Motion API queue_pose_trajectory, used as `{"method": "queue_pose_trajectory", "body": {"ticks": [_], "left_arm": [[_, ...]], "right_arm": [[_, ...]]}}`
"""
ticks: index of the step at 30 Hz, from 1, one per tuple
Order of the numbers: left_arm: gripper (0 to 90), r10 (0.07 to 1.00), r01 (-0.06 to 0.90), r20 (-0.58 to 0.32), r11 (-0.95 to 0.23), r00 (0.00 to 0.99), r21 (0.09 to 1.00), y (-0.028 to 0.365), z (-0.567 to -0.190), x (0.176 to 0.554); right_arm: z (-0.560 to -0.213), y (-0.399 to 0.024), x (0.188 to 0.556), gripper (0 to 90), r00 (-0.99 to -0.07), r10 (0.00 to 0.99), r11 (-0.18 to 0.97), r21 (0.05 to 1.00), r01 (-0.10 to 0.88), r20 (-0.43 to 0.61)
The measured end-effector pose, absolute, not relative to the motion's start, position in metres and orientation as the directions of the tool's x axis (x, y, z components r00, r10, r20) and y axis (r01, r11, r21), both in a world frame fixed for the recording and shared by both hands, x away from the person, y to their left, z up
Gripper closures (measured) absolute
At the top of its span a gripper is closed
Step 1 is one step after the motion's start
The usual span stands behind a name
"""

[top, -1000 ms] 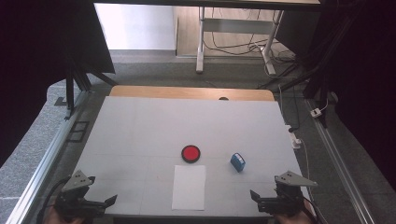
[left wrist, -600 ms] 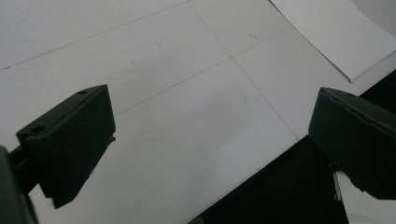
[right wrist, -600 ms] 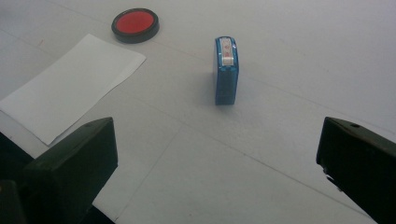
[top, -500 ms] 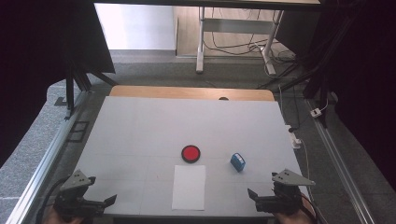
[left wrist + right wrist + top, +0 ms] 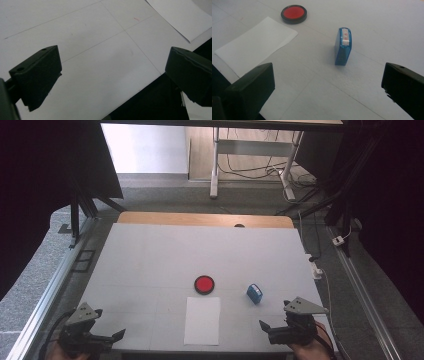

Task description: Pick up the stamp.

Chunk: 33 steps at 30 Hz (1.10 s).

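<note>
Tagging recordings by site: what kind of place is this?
Likely a lab or office test bay: a white work table boxed in by aluminium rails, dark curtains on both sides, and a desk frame with loose cables beyond.

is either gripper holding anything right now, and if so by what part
Nothing is held. The left gripper and the right gripper both have their jaws wide apart with only bare table between them. The blue stamp stands ahead of the right gripper, untouched.

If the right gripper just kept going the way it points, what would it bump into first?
Probably the blue stamp, standing on the table straight ahead between the right gripper's open fingers; depth is hard to judge.
</note>
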<state>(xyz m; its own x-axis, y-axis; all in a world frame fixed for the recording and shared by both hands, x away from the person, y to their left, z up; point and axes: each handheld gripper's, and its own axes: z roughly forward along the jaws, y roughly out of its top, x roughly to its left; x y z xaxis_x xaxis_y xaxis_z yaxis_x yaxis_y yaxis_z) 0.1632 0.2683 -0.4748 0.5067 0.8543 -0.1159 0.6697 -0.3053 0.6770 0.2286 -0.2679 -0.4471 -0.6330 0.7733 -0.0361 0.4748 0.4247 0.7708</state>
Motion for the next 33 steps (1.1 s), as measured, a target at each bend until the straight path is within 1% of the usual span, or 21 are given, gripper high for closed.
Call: {"method": "queue_pose_trajectory", "body": {"ticks": [7,9,19,20,28,33], "left_arm": [[0.5,0.855,0.673,-0.123,-0.301,0.505,0.675,0.269,-0.475,0.164],[0.4,0.854,0.675,-0.125,-0.301,0.505,0.674,0.269,-0.475,0.164],[0.4,0.853,0.676,-0.128,-0.301,0.507,0.673,0.269,-0.475,0.164],[0.4,0.853,0.676,-0.127,-0.3,0.505,0.673,0.269,-0.475,0.164],[0.4,0.854,0.68,-0.133,-0.296,0.503,0.67,0.269,-0.475,0.165],[0.5,0.855,0.682,-0.132,-0.297,0.502,0.668,0.269,-0.475,0.165]], "right_arm": [[-0.448,-0.263,0.235,0.0,-0.636,0.771,0.403,0.777,0.483,-0.004],[-0.448,-0.261,0.238,0.0,-0.637,0.771,0.42,0.772,0.478,-0.025],[-0.451,-0.254,0.251,0.0,-0.635,0.772,0.427,0.755,0.498,-0.018],[-0.451,-0.252,0.254,0.0,-0.633,0.774,0.44,0.744,0.503,-0.03],[-0.454,-0.245,0.268,0.0,-0.607,0.793,0.435,0.738,0.515,-0.044],[-0.456,-0.24,0.273,0.0,-0.612,0.789,0.448,0.727,0.52,-0.048]]}}
